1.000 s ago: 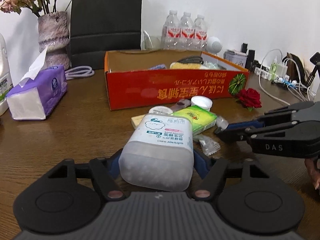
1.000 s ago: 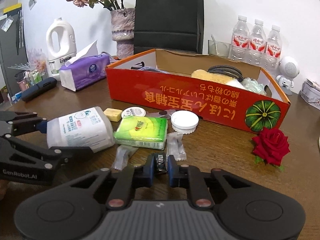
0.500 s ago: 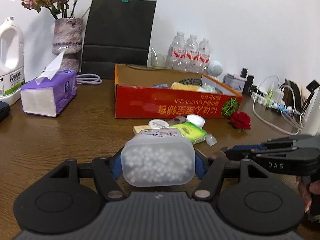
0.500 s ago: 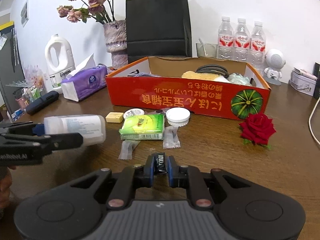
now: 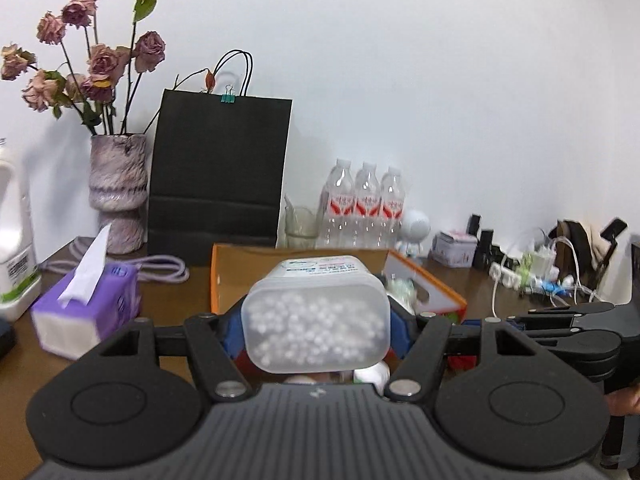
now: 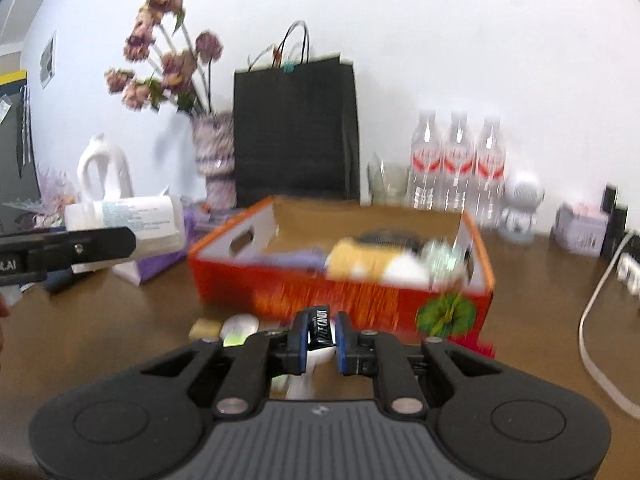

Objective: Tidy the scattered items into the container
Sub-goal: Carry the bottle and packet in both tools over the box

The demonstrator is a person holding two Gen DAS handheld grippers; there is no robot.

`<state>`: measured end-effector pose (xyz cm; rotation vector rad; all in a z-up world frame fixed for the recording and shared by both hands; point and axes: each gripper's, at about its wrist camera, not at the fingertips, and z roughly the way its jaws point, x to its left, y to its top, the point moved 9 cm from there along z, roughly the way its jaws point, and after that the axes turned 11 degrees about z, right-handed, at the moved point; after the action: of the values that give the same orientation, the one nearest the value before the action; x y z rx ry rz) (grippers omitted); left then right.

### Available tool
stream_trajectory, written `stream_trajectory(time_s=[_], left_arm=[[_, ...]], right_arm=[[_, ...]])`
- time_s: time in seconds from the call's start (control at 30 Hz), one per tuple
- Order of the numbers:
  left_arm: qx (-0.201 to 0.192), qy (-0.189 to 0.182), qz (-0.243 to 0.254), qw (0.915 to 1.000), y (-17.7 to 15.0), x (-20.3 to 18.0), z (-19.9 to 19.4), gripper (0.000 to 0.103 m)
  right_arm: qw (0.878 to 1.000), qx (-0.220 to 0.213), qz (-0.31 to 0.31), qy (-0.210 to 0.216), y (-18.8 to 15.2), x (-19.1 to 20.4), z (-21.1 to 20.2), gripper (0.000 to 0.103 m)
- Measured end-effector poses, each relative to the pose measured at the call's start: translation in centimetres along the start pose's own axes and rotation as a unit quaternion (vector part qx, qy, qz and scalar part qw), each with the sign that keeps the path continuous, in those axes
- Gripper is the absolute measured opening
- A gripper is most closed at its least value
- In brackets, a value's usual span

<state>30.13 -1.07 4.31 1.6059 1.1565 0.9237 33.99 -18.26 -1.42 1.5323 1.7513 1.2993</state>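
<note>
Cotton-swab tub (image 5: 316,316) sits clamped in my left gripper (image 5: 316,326), level before the red box (image 6: 340,292), my right gripper (image 6: 321,332) pinching a dark candy packet (image 6: 320,326); I should clear the near wall before releasing either.

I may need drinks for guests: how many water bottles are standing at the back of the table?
3. The water bottles stand side by side against the wall, right of the black paper bag: left bottle, middle bottle, right bottle. None seems hidden.
</note>
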Motion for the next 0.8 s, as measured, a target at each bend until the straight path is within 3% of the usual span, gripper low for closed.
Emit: stream_trajectory(time_s=[0.3, 0.5, 0.8], left_arm=[[0.022, 0.013, -0.037, 0.9990, 0.7, 1.2, 7.8, 0.067], [0.066, 0.018, -0.043, 0.9967, -1.0, 2.1, 12.4, 0.067], [0.096, 0.035, -0.047, 0.9937, -3.1, 2.6, 15.9, 0.067]], right_arm=[[1.000, -0.006, 0.014, -0.007, 5.3, -1.0, 7.2, 0.013], [0.999, 0.032, 0.013, -0.020, 4.5, -1.7, 12.5, 0.013], [0.998, 0.038, 0.032, -0.033, 3.1, -2.9, 14.7, 0.013]])
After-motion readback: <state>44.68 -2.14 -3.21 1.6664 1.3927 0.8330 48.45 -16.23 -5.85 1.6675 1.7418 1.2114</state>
